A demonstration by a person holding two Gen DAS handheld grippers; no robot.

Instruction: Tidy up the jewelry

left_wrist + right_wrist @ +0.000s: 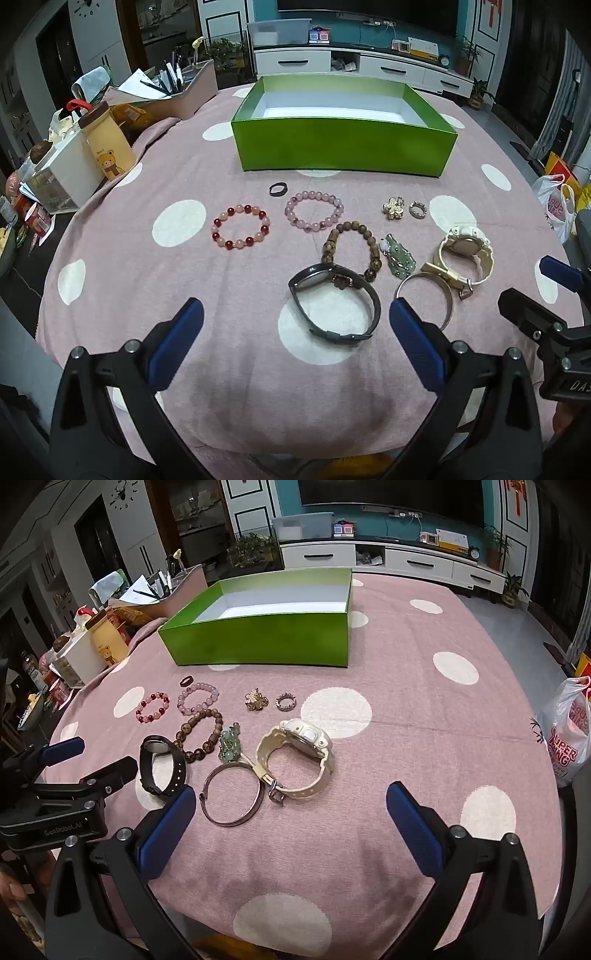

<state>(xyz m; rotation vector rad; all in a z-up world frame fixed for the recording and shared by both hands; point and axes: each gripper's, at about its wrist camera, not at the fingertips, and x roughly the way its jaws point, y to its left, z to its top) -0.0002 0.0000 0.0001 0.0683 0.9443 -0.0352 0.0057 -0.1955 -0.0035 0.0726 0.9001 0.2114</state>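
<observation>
both grippers, left (295,325) and right (291,812), spread wide, empty. risk: black watch (334,302) overlaps wooden bead bracelet (351,251), grab may drag both.

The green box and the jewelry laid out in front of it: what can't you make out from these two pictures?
- Green box, left wrist view: near wall hides the front floor.
- Silver bangle, left wrist view: the left gripper finger covers one side.
- Small ring, right wrist view: too small for detail.
- Black watch, right wrist view: dial unreadable.

Three bead bracelets (241,228), two watches (334,304), one box (343,122).
</observation>
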